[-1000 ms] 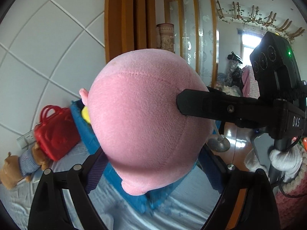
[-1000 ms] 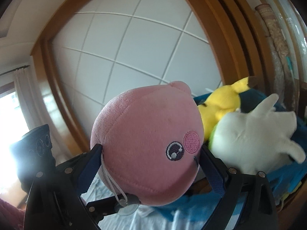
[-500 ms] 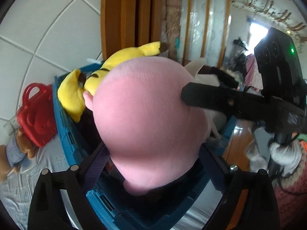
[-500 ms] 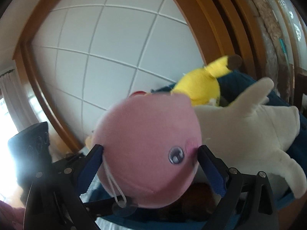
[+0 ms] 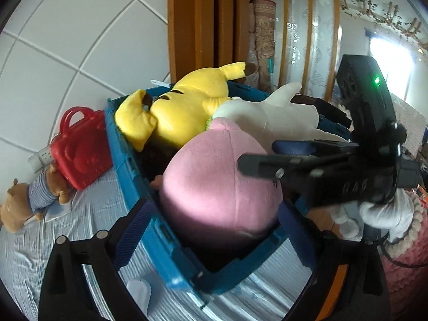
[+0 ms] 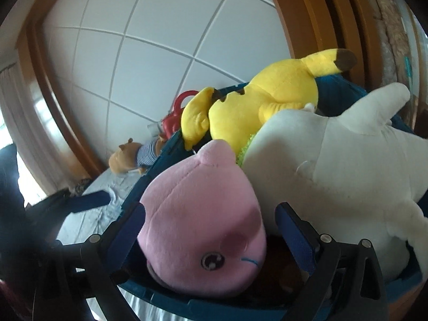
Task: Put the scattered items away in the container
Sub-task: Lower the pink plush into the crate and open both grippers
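Left wrist view: a second ago the pink plush [image 5: 214,184] filled the picture, raised in front of the wall and squeezed on both sides; now it lies inside the blue bin [image 5: 160,238] at its near end, beside the yellow plush [image 5: 184,112] and the white plush [image 5: 278,115], which were barely visible then. The left gripper [image 5: 214,230] is opening, its blue pads standing clear on either side of the pink plush and straddling the bin's near wall. The right gripper [image 5: 270,155] reaches in from the right, one dark finger across the plush's top.

To the left of the bin, a red toy case [image 5: 80,149] leans by the wall and a brown bear in a striped shirt [image 5: 32,200] lies on the pale striped bedsheet [image 5: 48,240]. Farther off stand a white panelled wall and wooden door frames, with a bright window at far right.

Right wrist view: the pink plush [image 6: 203,227], earlier high before the panelled wall, now sits low in the bin [image 6: 171,144], pressed against the white plush [image 6: 334,165], with the yellow plush [image 6: 272,96] behind. The right gripper [image 6: 211,227] has its fingers spread; the left pad seems just off the plush, though I cannot tell for sure whether it touches. The bear [image 6: 131,157] lies far left on the sheet.
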`<state>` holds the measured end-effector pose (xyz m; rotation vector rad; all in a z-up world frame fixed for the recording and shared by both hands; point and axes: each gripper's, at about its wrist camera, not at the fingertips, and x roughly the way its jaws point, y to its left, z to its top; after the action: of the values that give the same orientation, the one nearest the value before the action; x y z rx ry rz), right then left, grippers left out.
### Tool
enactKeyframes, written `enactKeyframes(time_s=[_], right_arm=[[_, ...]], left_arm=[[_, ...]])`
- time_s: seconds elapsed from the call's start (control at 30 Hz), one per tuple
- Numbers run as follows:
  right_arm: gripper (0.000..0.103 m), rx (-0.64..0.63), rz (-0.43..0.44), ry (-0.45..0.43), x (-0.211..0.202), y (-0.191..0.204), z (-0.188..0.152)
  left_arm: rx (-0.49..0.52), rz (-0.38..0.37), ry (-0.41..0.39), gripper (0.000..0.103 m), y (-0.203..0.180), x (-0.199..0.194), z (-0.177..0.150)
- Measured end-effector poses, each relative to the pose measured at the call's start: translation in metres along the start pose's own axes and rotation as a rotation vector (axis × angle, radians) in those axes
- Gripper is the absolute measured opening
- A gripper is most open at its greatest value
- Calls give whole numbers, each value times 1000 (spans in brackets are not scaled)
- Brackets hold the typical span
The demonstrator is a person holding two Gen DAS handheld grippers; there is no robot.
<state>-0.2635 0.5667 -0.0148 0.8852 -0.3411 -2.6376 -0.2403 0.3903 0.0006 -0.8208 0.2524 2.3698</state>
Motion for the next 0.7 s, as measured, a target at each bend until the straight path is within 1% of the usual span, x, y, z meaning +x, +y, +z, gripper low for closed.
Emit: enactKeyframes(time_s=[0.17,0.2,0.37,0.5,0.6,0.7], right_arm=[[99,-7,4,-31,-18,1,2],[102,-9,3,-36,-21,2,2],[103,-19,-36,-54,-39,1,-6],[103,-24,-78,-69,-51,-1,-13],[103,-32,-104,-80,-59,-1,-18],[103,-41,-121,-88,-69,2,-24]], left_arm=[[-20,35,-6,97,-3,-6,-7],[-23,42,-9,97,-5,-7,-9],[-32,98,-21,97,-10,-10,-13],[-71,115,-26,97,-10,-14,-16],[-93,143,-34,97,-13,-18,-18],[-115,141,-49,97,-15,-25,-22]])
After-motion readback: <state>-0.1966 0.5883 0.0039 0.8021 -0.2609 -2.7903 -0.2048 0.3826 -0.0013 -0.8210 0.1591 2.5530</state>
